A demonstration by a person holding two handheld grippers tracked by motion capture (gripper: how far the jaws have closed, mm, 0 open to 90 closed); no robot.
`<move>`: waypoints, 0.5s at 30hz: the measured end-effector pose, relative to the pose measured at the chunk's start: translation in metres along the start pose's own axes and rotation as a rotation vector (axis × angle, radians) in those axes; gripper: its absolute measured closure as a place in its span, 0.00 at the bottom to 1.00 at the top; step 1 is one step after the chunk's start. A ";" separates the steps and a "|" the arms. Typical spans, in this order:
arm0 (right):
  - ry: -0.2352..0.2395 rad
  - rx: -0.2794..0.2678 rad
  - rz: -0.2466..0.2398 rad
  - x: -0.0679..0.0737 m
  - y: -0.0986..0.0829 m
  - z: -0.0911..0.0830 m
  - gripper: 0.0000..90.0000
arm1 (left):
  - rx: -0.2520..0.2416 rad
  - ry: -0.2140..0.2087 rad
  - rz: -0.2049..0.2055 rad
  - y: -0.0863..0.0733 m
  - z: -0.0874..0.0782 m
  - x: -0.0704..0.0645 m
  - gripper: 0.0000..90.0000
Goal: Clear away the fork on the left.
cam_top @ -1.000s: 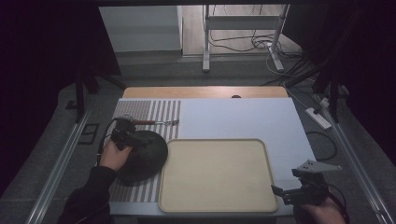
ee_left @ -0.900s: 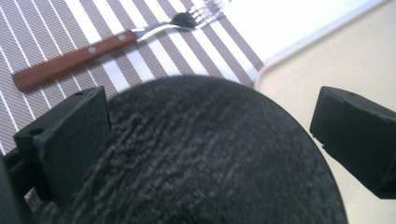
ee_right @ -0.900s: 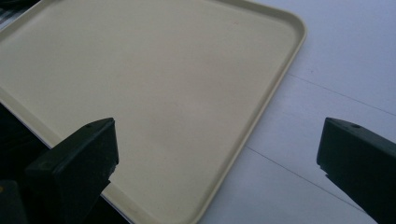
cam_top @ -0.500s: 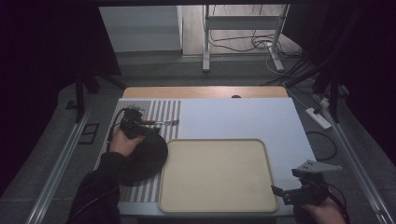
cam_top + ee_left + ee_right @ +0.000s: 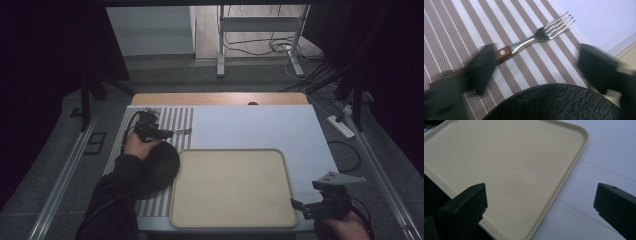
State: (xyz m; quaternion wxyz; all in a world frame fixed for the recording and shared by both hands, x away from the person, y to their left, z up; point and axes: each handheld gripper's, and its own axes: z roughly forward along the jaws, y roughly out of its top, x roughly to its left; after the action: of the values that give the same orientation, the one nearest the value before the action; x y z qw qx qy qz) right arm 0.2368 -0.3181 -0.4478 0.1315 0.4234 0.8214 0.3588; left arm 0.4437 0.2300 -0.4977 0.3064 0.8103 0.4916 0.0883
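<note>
On the striped placemat (image 5: pixel 165 120), at the worktop's far left, lies a wood-handled fork (image 5: pixel 536 40), just beyond the black plate (image 5: pixel 554 102). Spread wide, the left claw (image 5: pixel 534 65) straddles the fork's handle without gripping it. Near the beige tray (image 5: pixel 506 170), the right claw (image 5: pixel 540 202) hangs released, holding nothing.
</note>
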 end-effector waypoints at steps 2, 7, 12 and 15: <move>0.000 0.000 0.000 0.000 0.000 0.000 0.00 | 0.014 -0.019 -0.001 0.002 0.003 0.001 0.67; 0.001 0.000 -0.001 0.000 0.000 0.000 0.00 | 0.048 -0.013 0.026 0.005 0.014 0.002 0.97; 0.003 -0.002 -0.001 0.000 0.000 0.000 0.00 | 0.094 0.008 0.022 0.007 0.028 0.006 0.99; 0.003 -0.002 -0.001 0.000 0.000 0.000 0.00 | 0.108 0.009 0.025 0.008 0.033 0.008 0.99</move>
State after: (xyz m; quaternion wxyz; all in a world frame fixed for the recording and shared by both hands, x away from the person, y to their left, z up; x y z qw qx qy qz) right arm 0.2366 -0.3180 -0.4478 0.1308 0.4223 0.8213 0.3605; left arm 0.4685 0.2204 -0.5206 0.2587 0.8313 0.4870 0.0690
